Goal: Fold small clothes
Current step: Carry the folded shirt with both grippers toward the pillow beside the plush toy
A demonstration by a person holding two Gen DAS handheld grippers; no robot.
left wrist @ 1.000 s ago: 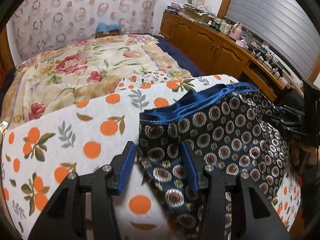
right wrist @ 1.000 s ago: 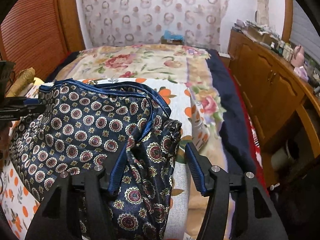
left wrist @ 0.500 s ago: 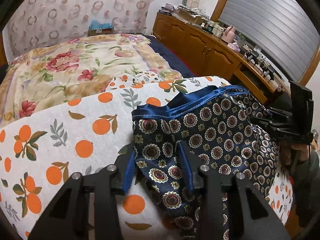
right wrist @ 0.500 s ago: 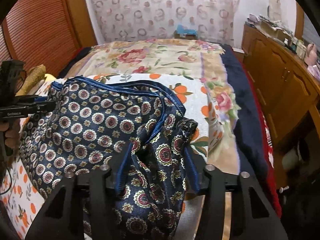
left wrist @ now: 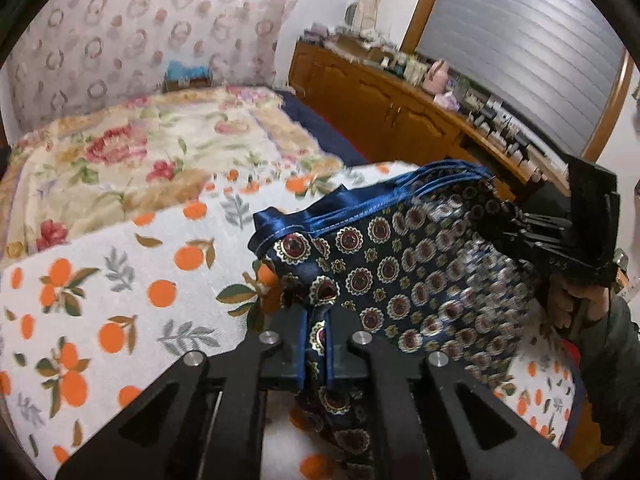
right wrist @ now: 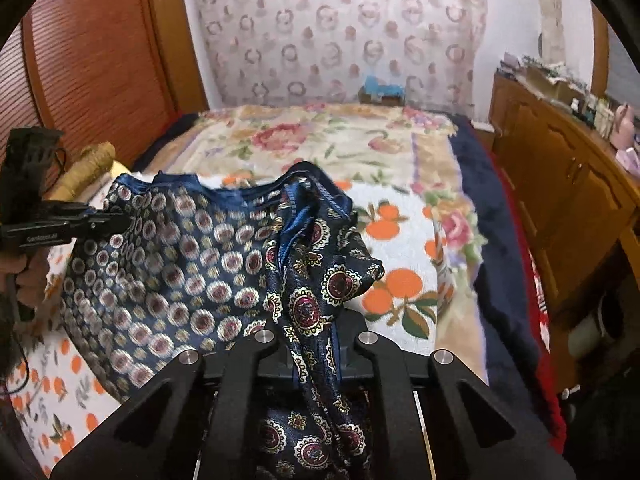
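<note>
Shorts [left wrist: 420,276] of navy patterned cloth hang stretched between both grippers above the orange-print blanket [left wrist: 120,280] on the bed. The left gripper [left wrist: 316,344] pinches one corner, and the right gripper [right wrist: 316,344] is closing, pinching the other. A floral quilt [right wrist: 332,144] lies beyond, a wooden cabinet [right wrist: 560,184] alongside.

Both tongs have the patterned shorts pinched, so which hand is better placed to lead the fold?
Neither clearly: left tongs and right tongs each pinch a corner of the shorts, so probably both together.
</note>
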